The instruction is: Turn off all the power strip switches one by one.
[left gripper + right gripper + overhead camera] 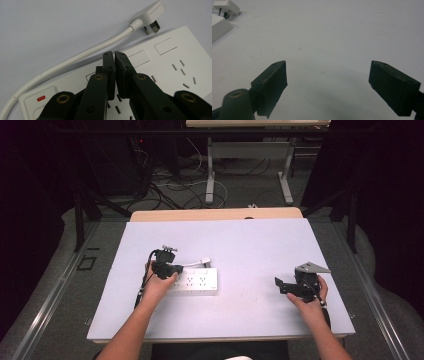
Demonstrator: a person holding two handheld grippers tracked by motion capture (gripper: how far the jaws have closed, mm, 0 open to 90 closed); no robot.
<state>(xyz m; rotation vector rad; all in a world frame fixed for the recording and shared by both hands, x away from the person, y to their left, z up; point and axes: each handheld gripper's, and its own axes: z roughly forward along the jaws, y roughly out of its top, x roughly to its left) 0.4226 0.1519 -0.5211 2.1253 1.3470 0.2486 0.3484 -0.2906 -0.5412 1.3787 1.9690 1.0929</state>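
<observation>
Across the pale grey rectangular table top (240,245) lies a white plastic power strip (195,281) with several sockets and a red-marked switch, left of centre. Its white round cable (75,58) curves along the strip's far edge to a white three-pin plug (150,15) resting on the table just beside it. Over the strip, the left gripper (115,53) has its jaws pressed together, pinching nothing. Well apart to the right, the right gripper (328,75) hovers with jaws spread over bare table.
</observation>
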